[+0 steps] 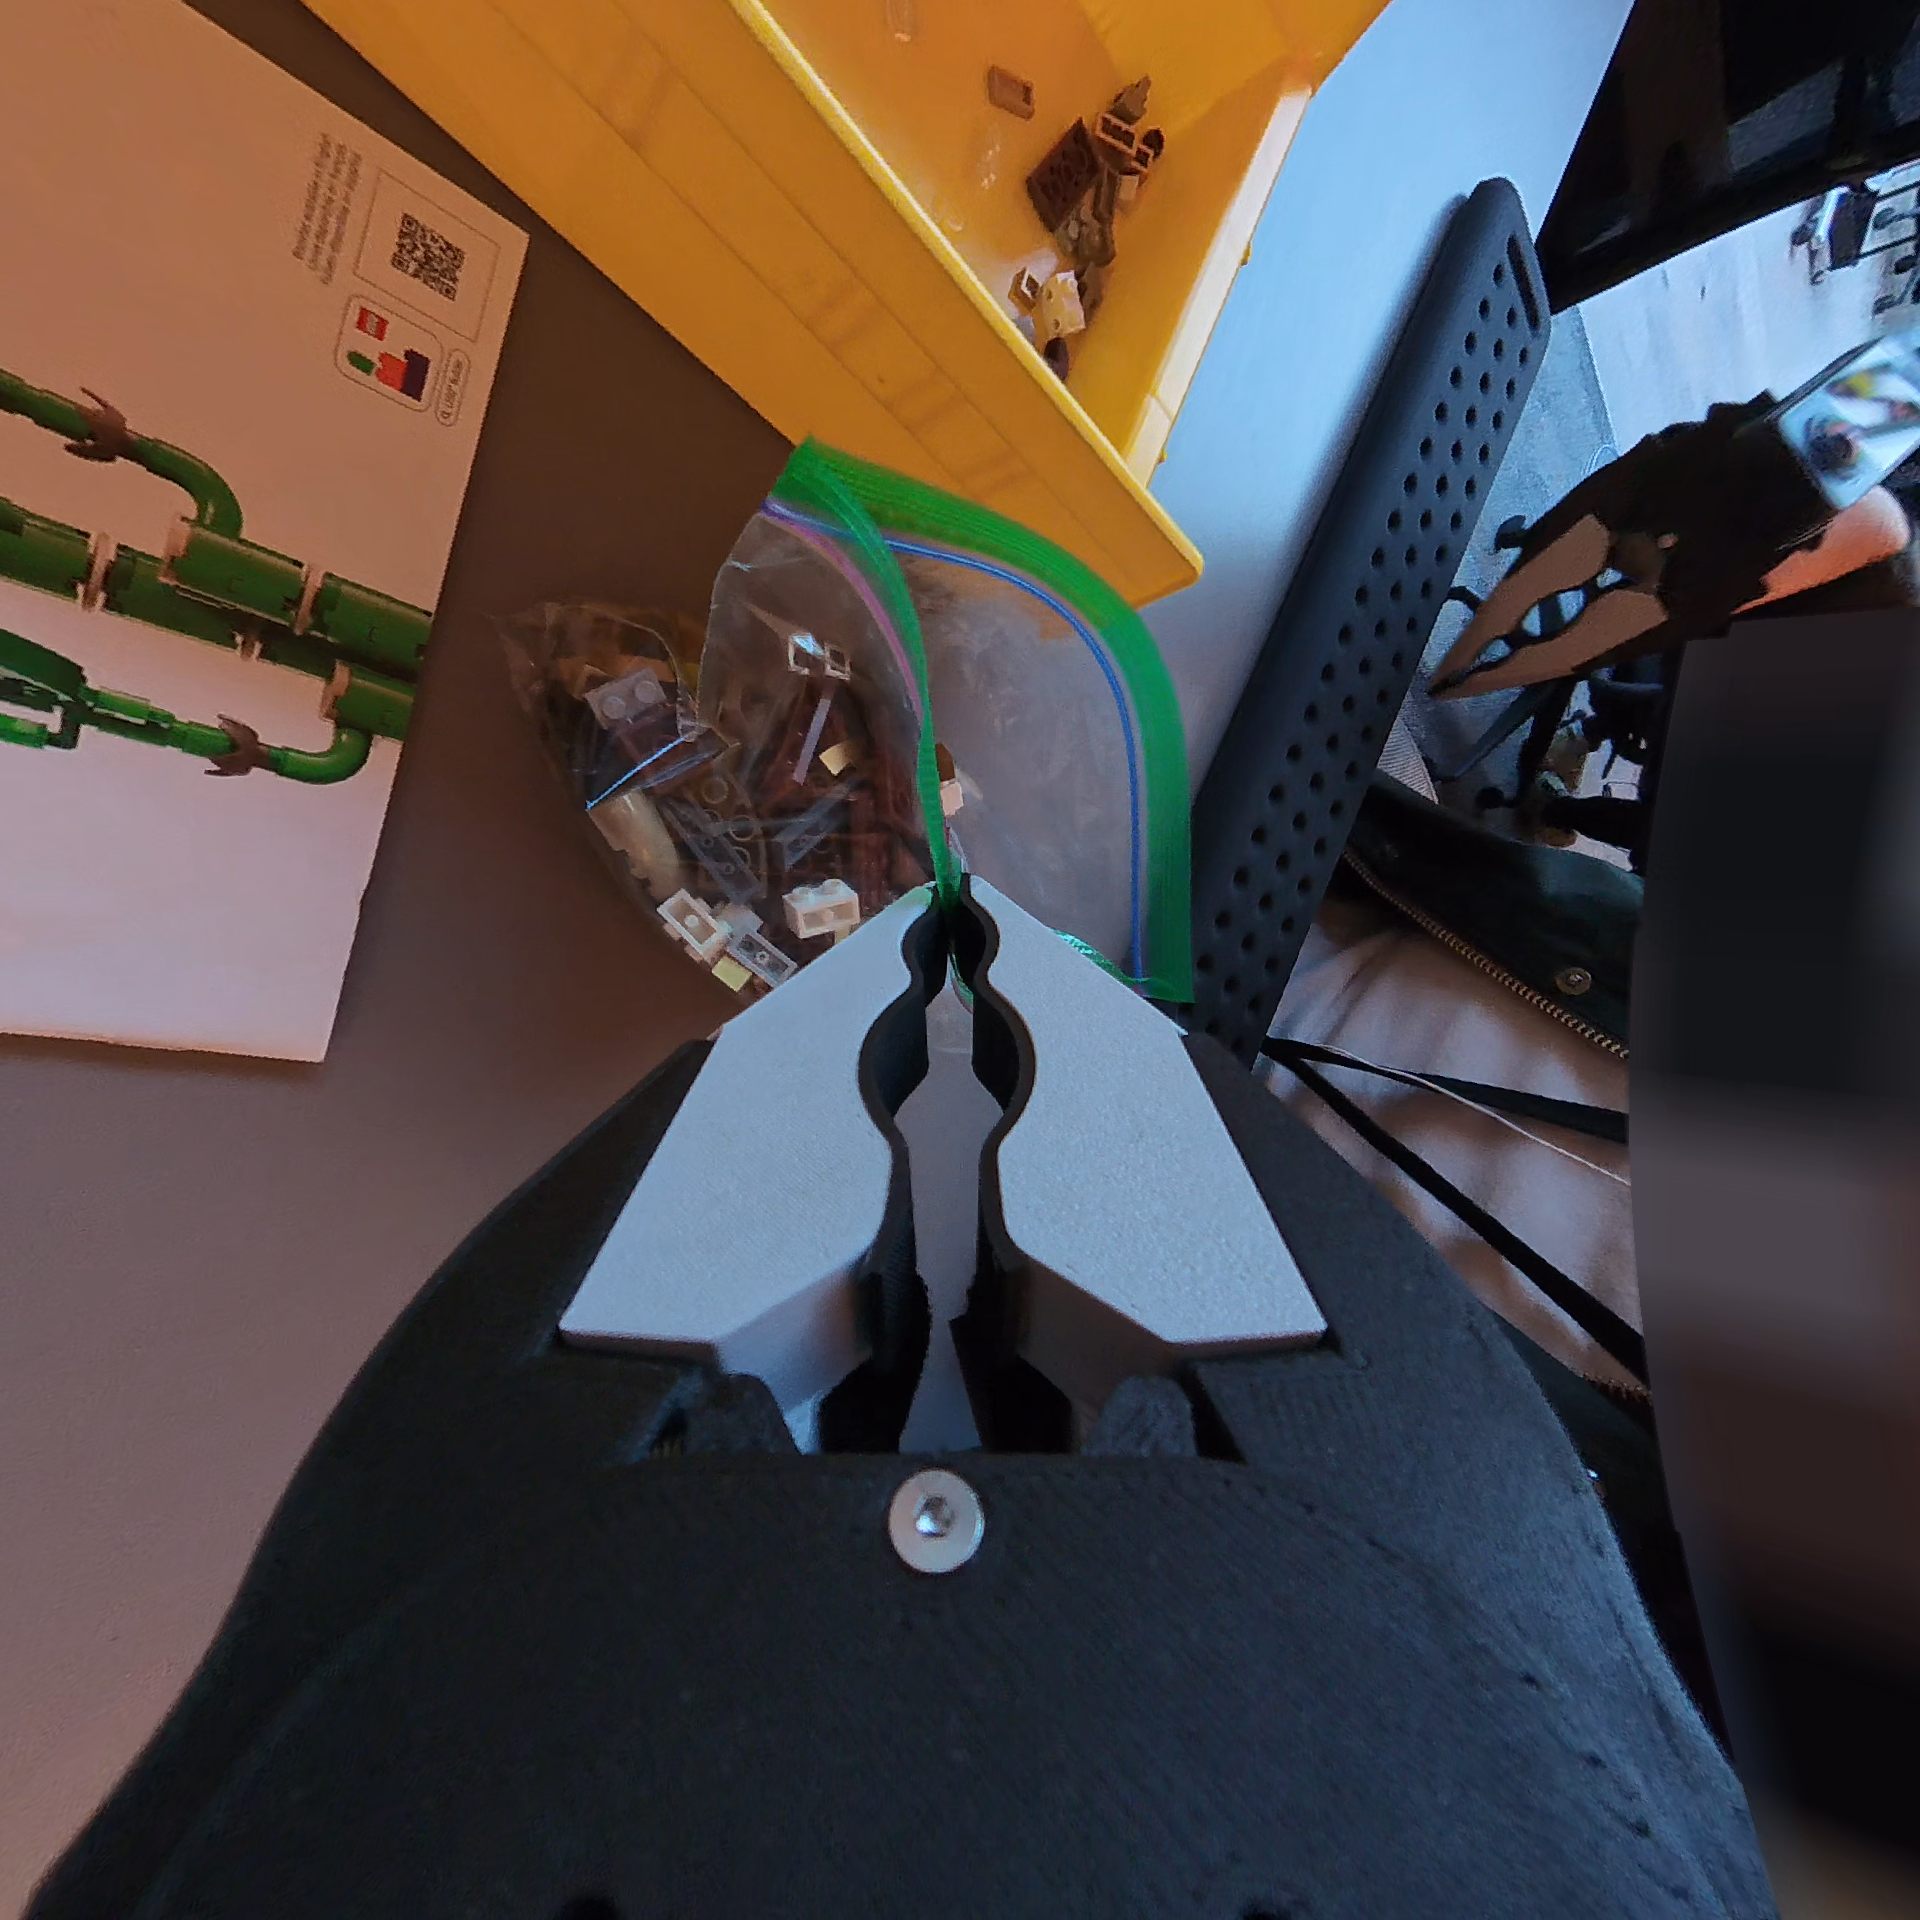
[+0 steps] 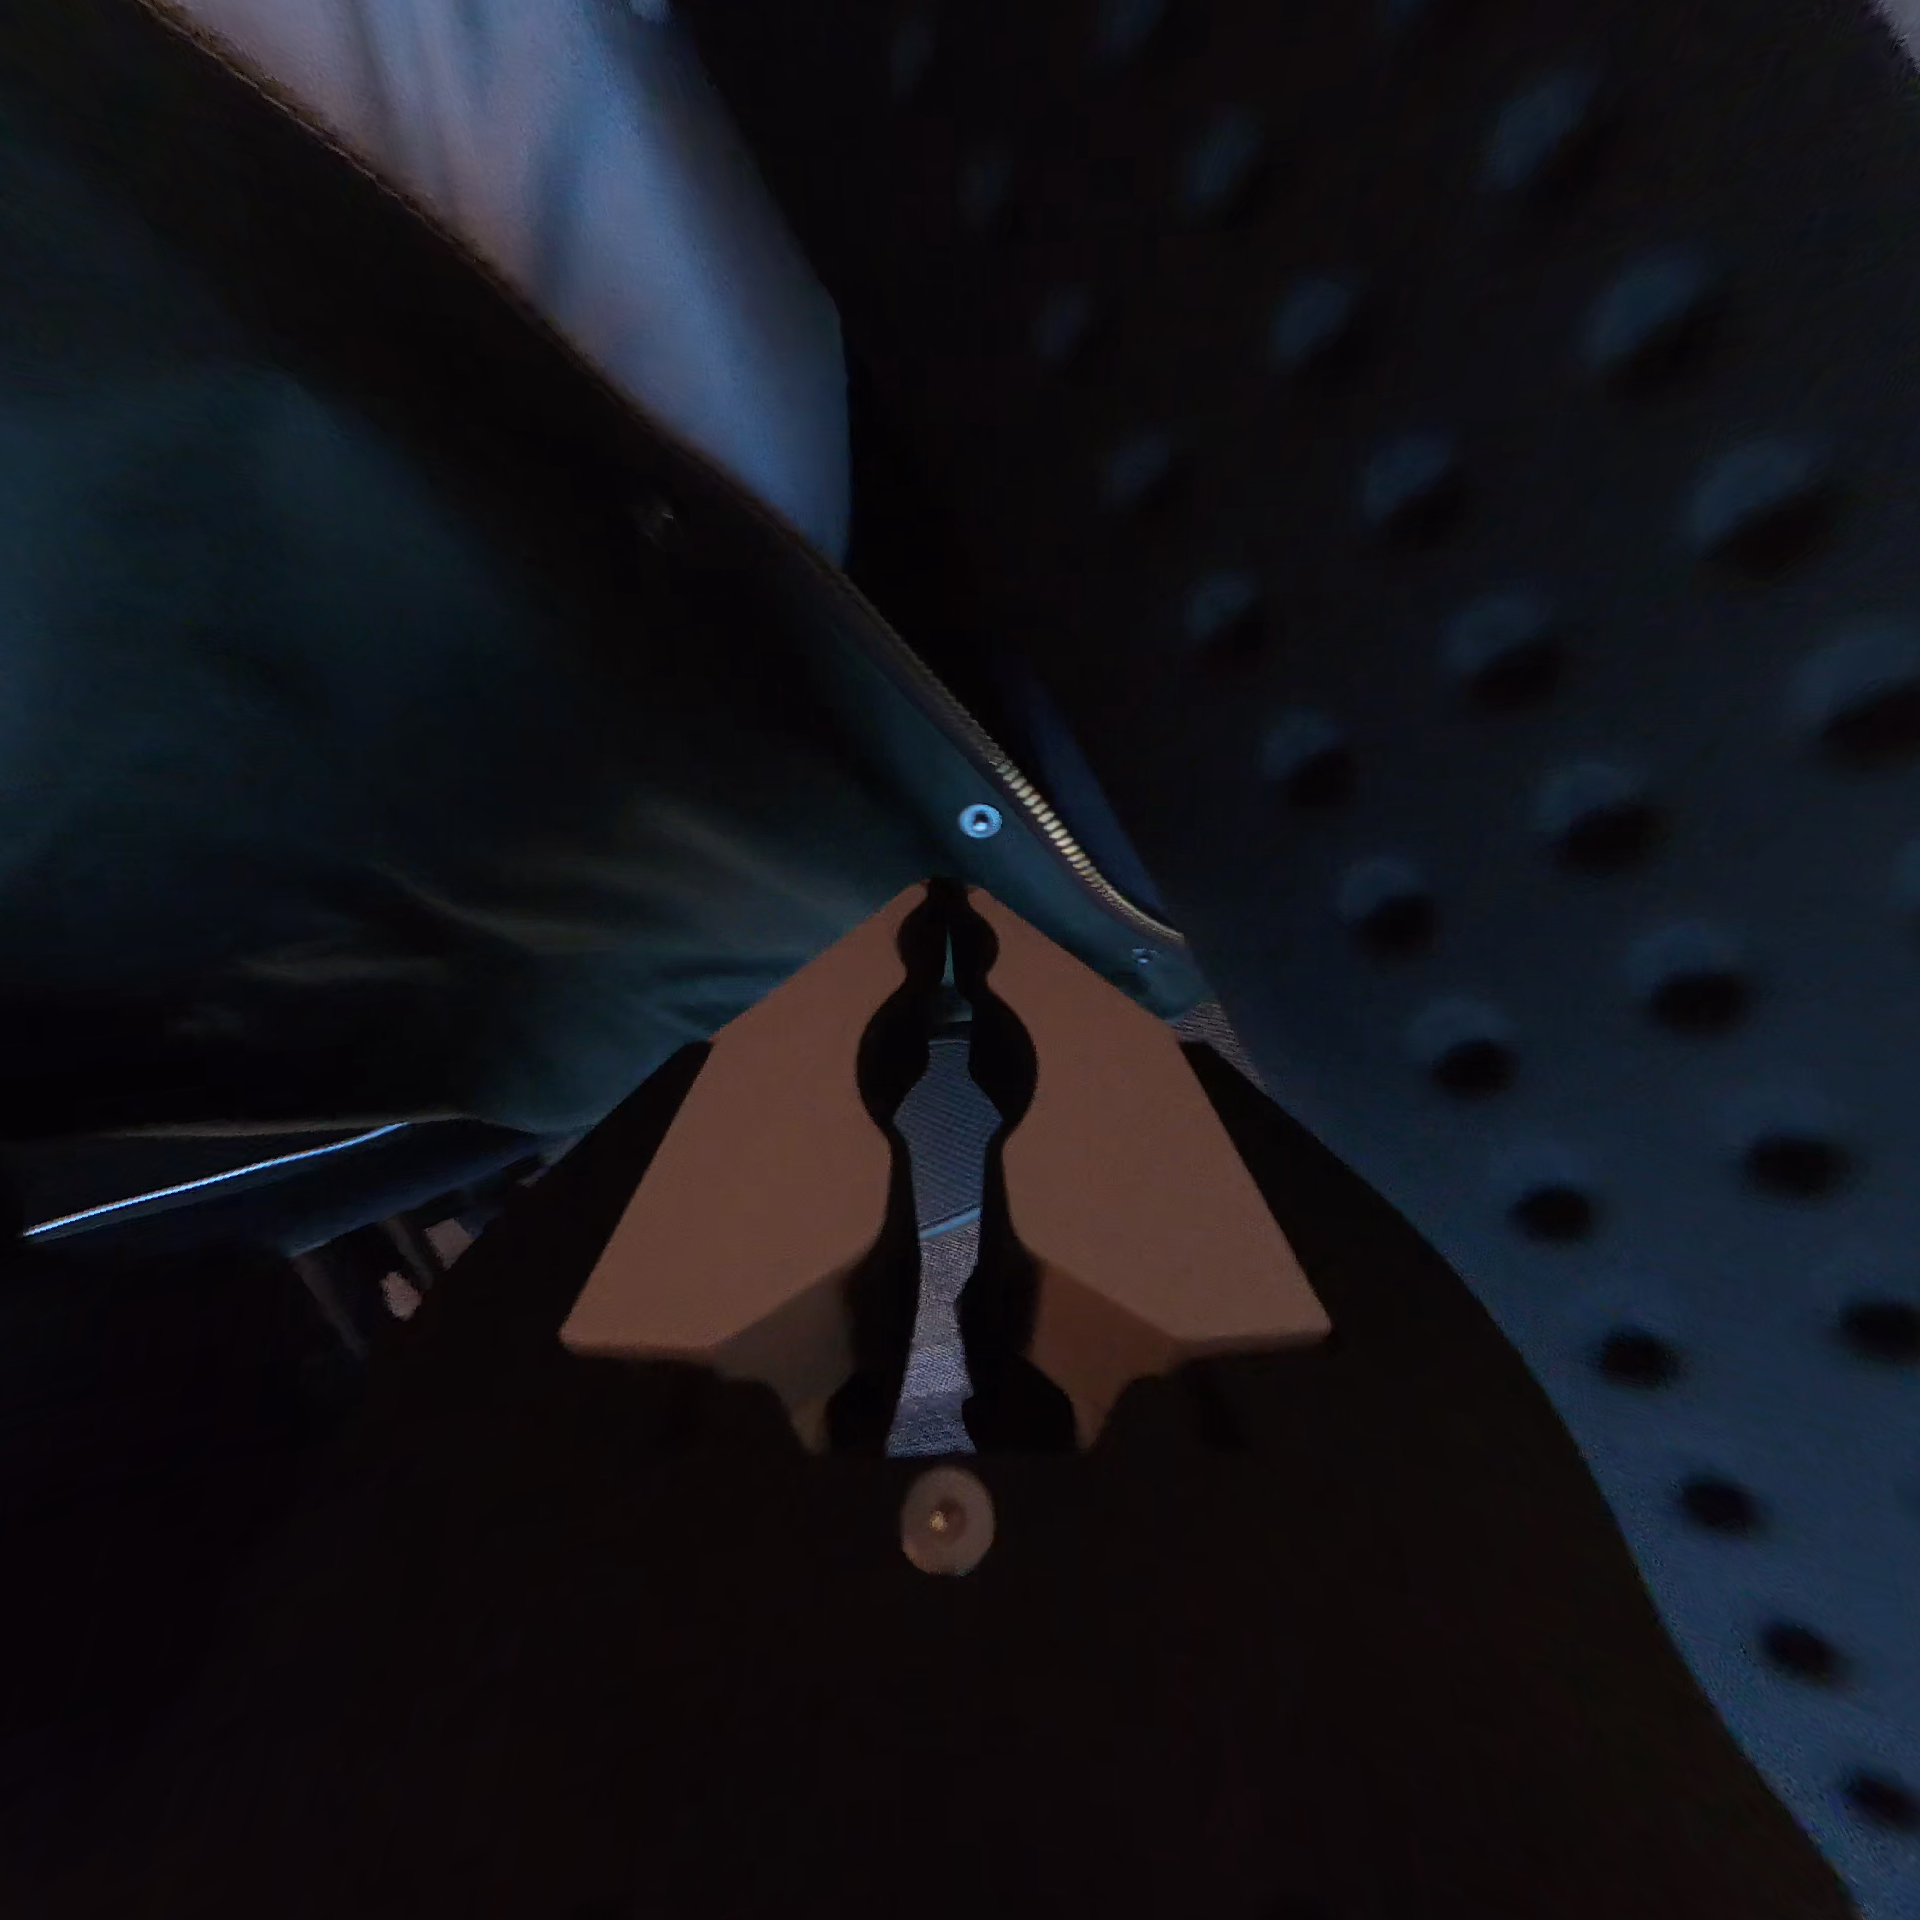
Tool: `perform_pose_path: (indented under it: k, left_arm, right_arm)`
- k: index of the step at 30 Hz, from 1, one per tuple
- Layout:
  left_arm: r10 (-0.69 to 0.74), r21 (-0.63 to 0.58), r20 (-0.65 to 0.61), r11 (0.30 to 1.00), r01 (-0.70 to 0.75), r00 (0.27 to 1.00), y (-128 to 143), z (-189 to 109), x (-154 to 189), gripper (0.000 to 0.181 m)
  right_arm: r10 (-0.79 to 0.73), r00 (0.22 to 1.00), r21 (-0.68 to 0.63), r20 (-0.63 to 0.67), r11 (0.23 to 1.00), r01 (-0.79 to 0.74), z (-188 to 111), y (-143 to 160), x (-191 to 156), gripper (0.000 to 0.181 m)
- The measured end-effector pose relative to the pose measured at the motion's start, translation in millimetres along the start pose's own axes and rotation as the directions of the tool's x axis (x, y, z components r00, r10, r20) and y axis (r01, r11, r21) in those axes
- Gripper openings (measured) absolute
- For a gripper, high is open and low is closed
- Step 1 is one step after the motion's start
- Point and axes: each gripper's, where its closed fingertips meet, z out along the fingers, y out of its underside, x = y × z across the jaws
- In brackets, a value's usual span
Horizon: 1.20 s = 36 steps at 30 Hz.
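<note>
My left gripper (image 1: pixel 951 904) is shut on the green zip edge of a clear plastic bag (image 1: pixel 810 748). The bag holds several small brown, grey and white bricks and lies on the dark table (image 1: pixel 499 1091). Its mouth (image 1: pixel 1039 582) stands open in a loop behind the fingertips. My right gripper (image 1: pixel 1449 681) shows at the far right of the left wrist view, in the air beyond the table edge, jaws together and empty. In the right wrist view the right gripper (image 2: pixel 948 896) is shut. It points at a dark jacket (image 2: pixel 416 675) with a zipper (image 2: pixel 1039 821).
A yellow bin (image 1: pixel 727 208) with a few brown bricks (image 1: pixel 1091 187) stands behind the bag. A printed sheet with a green model picture (image 1: pixel 208 623) lies on the left. A black perforated chair back (image 1: pixel 1382 623) stands at the table's right edge and also fills the right wrist view (image 2: pixel 1507 727). My hands' fingertips stand some 45 cm from each other.
</note>
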Motion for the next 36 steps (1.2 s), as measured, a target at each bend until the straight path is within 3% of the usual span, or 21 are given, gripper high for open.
perform_pose_path:
  k: [3,10,12,14,15,17,19,21,22,24,27,29,32,36]
  left_arm:
    - [0.0,0.007,0.004,1.0,0.0,1.0,1,-3,0,0.0]
    - [0.008,0.013,0.015,1.0,-0.009,1.0,2,-6,2,0.0]
    - [0.01,0.014,0.016,1.0,-0.01,1.0,2,-7,2,0.0]
    - [0.007,0.016,0.014,1.0,-0.007,1.0,2,-7,1,0.0]
    - [0.006,0.016,0.012,1.0,-0.006,1.0,2,-7,1,0.0]
    - [0.004,0.013,0.01,1.0,-0.005,1.0,2,-6,1,0.0]
    - [0.008,0.011,0.014,1.0,-0.008,1.0,2,-5,2,0.0]
    - [0.011,0.009,0.019,1.0,-0.011,1.0,2,-5,2,0.0]
    - [0.011,0.009,0.021,1.0,-0.011,1.0,2,-5,2,0.0]
    - [0.01,0.008,0.023,1.0,-0.01,1.0,2,-5,2,0.0]
    - [0.005,0.007,0.022,1.0,-0.005,1.0,2,-5,1,0.0]
    - [0.001,0.009,0.021,1.0,-0.001,1.0,2,-5,0,0.0]
    - [-0.005,0.012,0.02,1.0,0.005,1.0,2,-6,-2,0.0]
    - [-0.006,0.013,0.024,1.0,0.005,1.0,1,-5,-2,0.0]
  right_arm:
    - [-0.035,0.983,-0.013,-0.179,0.999,0.033,-1,-1,30,0.0]
    - [0.008,0.969,-0.03,-0.246,0.999,-0.015,-8,-8,37,0.0]
    - [-0.043,0.986,0.002,-0.162,0.999,0.044,-8,-23,16,0.0]
    - [-0.174,0.972,0.093,-0.156,0.977,0.19,-26,-62,1,0.0]
    - [-0.243,0.943,0.141,-0.226,0.95,0.278,-41,-88,4,0.0]
    - [-0.309,0.823,0.232,-0.477,0.859,0.457,-89,-151,24,0.0]
    - [-0.252,0.663,0.291,-0.705,0.749,0.595,-150,-215,49,0.002]
    - [-0.22,0.553,0.258,-0.803,0.709,0.657,-187,-262,77,0.02]
    - [-0.24,0.55,0.217,-0.8,0.738,0.639,-191,-279,95,0.027]
    - [-0.254,0.605,0.131,-0.755,0.845,0.518,-186,-301,137,0.033]
    - [-0.258,0.806,-0.089,-0.533,0.964,0.25,-136,-290,179,0.025]
    - [-0.268,0.868,-0.243,-0.419,0.954,0.177,-101,-272,194,0.023]
    - [-0.317,0.889,-0.335,-0.331,0.92,0.204,-61,-258,201,0.021]
    - [-0.317,0.872,-0.457,-0.372,0.881,0.125,-60,-235,215,0.03]
